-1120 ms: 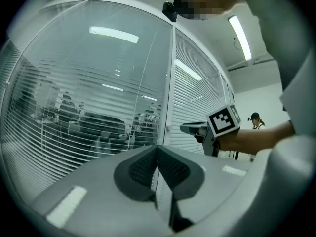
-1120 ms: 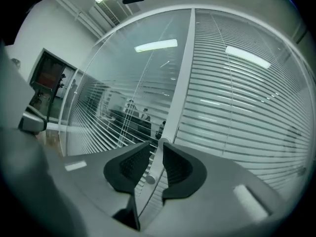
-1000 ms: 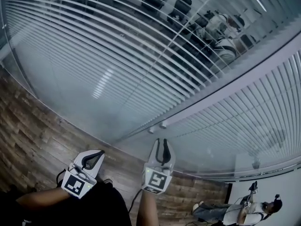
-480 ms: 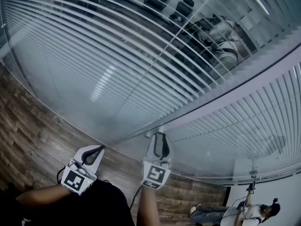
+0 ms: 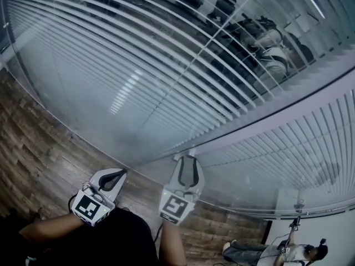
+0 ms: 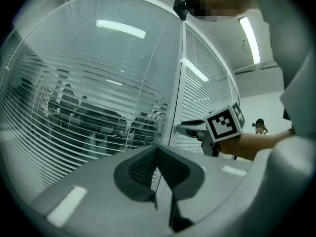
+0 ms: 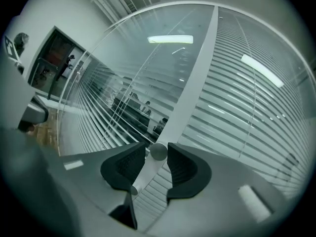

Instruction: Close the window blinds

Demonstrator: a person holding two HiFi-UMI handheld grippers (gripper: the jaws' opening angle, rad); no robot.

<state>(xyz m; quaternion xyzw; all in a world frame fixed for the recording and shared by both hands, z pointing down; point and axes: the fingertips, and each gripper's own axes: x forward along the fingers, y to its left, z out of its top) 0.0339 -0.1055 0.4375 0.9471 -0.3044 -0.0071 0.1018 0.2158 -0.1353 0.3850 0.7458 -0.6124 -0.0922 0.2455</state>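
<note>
White blind slats (image 5: pixel 138 65) running horizontally behind glass, right gripper (image 7: pixel 157 150) fingers opening around round knob (image 7: pixel 158 152), left gripper (image 6: pixel 157 148) fingers together

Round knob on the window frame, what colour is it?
Round knob: plain silver-grey, clearest in the right gripper view.

Wood floor (image 5: pixel 33 148) below; dark office chairs (image 5: pixel 224 4) beyond; person (image 5: pixel 302 254) low at right.

light: cool, even | glare: on glass (image 5: pixel 126 95) | edges: fisheye, vignetted
</note>
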